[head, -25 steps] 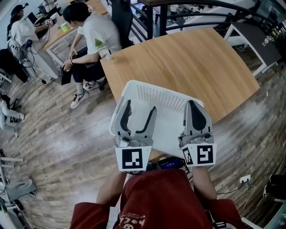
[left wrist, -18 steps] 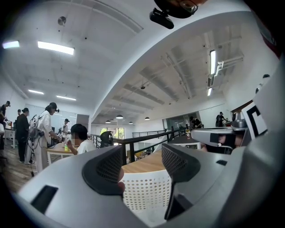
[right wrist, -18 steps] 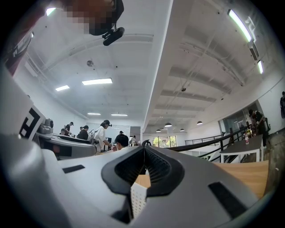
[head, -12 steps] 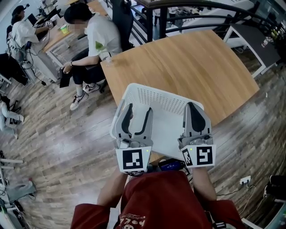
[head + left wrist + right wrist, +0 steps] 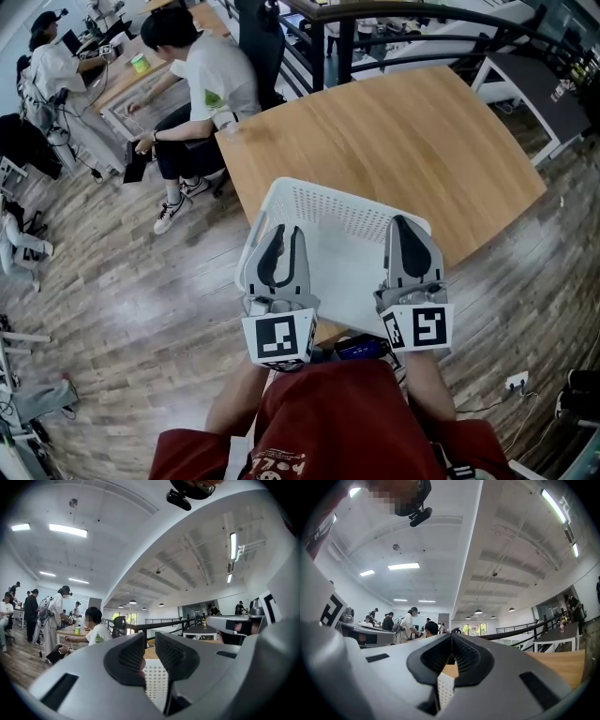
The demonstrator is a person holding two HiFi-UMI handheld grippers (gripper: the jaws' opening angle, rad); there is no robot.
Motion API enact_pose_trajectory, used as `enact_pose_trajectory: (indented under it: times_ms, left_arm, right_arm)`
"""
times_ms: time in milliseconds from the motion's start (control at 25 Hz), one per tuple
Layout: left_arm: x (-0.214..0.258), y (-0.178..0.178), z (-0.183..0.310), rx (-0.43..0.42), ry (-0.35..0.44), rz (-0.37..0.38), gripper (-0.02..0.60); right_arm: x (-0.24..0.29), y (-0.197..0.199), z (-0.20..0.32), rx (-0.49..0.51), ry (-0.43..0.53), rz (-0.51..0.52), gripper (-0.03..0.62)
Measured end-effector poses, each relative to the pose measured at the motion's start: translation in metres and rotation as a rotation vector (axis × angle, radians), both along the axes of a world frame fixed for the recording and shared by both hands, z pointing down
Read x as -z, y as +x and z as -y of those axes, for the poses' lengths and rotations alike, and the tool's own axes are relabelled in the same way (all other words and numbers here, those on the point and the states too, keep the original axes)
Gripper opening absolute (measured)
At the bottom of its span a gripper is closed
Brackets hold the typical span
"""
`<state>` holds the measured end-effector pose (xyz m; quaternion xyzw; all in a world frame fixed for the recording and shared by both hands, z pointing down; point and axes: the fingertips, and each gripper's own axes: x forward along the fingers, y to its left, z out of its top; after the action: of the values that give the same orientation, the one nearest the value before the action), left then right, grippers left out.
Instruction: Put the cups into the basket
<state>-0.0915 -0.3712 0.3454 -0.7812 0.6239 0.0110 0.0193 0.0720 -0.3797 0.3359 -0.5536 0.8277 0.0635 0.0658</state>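
Note:
A white perforated basket (image 5: 342, 211) stands on the near edge of a wooden table (image 5: 394, 122); nothing shows inside it. No cup appears in any view. My left gripper (image 5: 286, 232) hovers over the basket's left side. Its jaws are closing, with a narrow gap left and nothing between them. The left gripper view shows that gap (image 5: 150, 641) with the basket's wall (image 5: 157, 681) behind it. My right gripper (image 5: 405, 221) hangs over the basket's right side, shut and empty, its tips meeting (image 5: 451, 639) above the basket wall (image 5: 444, 688).
A person (image 5: 202, 84) sits at the table's far left corner, beside a desk. Black railings and another table (image 5: 539, 80) lie beyond the far edge. Wooden floor surrounds the table. Other people stand at the far left.
The left gripper's jaws have swung from wide apart to nearly together, with nothing taken hold of. The right gripper has stayed put. The seated person has shifted slightly.

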Motion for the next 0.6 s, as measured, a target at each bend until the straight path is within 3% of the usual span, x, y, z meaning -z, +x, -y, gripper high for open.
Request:
enact_pose_trajectory:
  times_ms: [200,600]
  left_arm:
    - [0.0005,-0.008,0.0003,0.024,-0.004,-0.048,0.009]
    - [-0.0017,-0.011,-0.005,0.018,-0.012,-0.047,0.008]
  right_arm:
    - [0.0021,0.001,-0.0002,0.001,0.005,0.002,0.011]
    - [0.0022,-0.0017,-0.0051,0.005,0.009,0.004,0.011]
